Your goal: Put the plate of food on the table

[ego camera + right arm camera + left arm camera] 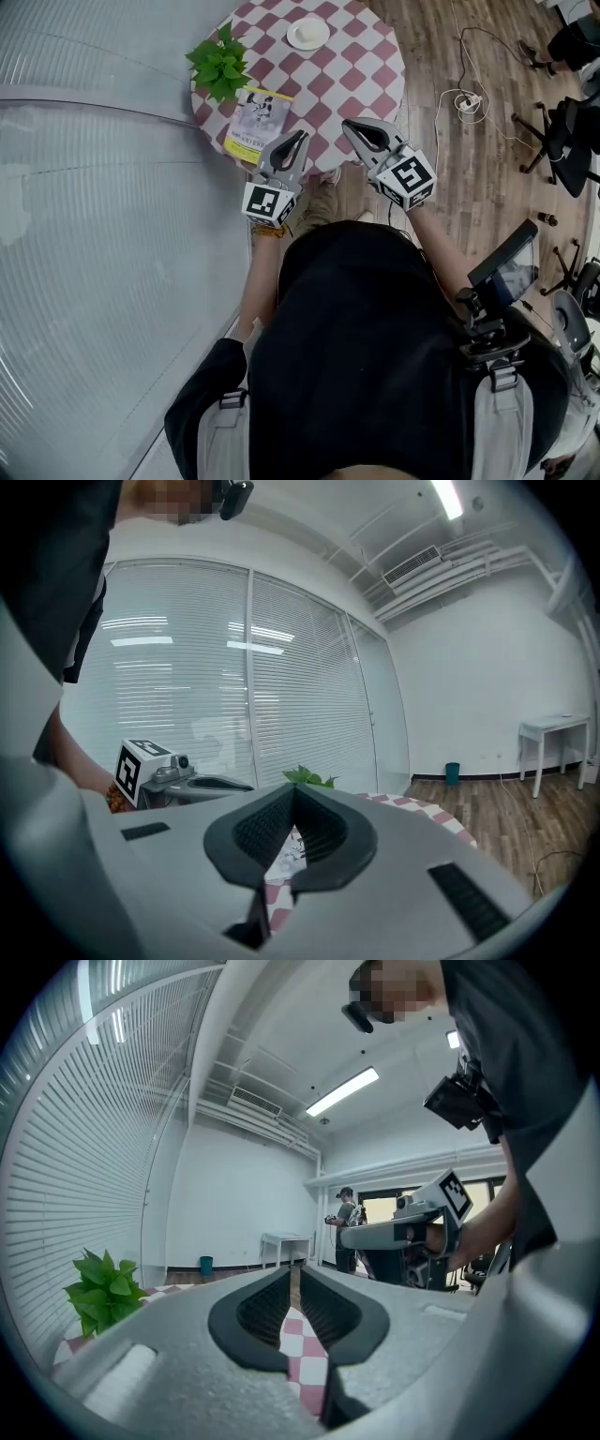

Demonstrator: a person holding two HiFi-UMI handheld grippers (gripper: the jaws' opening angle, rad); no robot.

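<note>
A white plate (307,34) with a pale piece of food rests on the far side of the round table (370,70), which has a red-and-white checked cloth. My left gripper (301,137) hovers over the table's near edge, shut with nothing in it. My right gripper (348,125) floats beside it, also shut and empty. In the left gripper view the jaws (295,1274) point across the cloth (305,1349). The right gripper view shows its jaws (293,794) closed above the cloth. Neither gripper view shows the plate.
A potted green plant (220,66) and a booklet (255,120) occupy the table's left side. Window blinds (84,234) run along the left. Cables and a power strip (466,100) lie on the wooden floor, near office chairs (562,141). A person (347,1227) stands far off.
</note>
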